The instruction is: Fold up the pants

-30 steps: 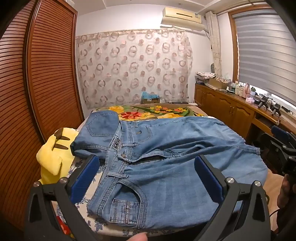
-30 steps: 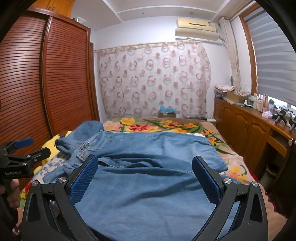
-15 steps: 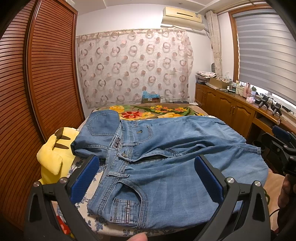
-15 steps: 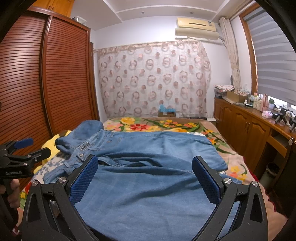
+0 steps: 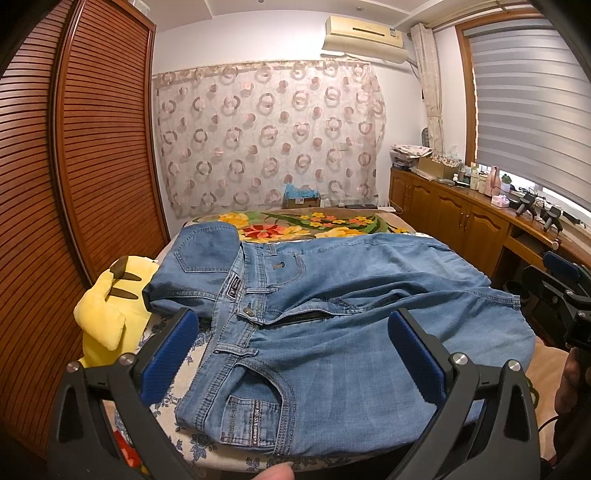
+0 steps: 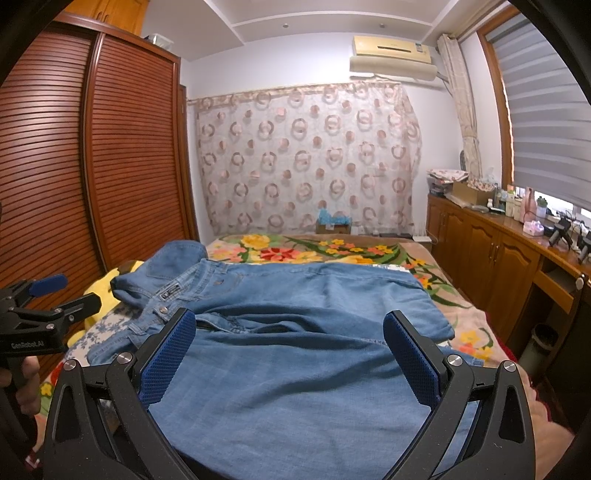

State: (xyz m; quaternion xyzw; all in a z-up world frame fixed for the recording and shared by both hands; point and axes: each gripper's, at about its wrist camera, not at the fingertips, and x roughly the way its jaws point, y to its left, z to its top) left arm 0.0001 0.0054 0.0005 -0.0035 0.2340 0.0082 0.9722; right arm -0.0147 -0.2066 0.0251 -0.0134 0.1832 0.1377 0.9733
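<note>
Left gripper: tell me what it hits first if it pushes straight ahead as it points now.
Most likely the jeans on the bed: the open left gripper points over their waistband and fly area. Its height above the denim is unclear, so it might skim over them.

Both wrist views look forward low over the bed's near edge, sharing the jeans [image 5: 332,314] and curtain [image 6: 306,158].

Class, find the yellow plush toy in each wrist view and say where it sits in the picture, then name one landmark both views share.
Left wrist view: the yellow plush toy lies at left of centre, beside the waistband end of the jeans.
Right wrist view: only a sliver of the toy shows at the left, partly hidden behind the left gripper.
Shared landmark: the air conditioner above the curtain.
</note>
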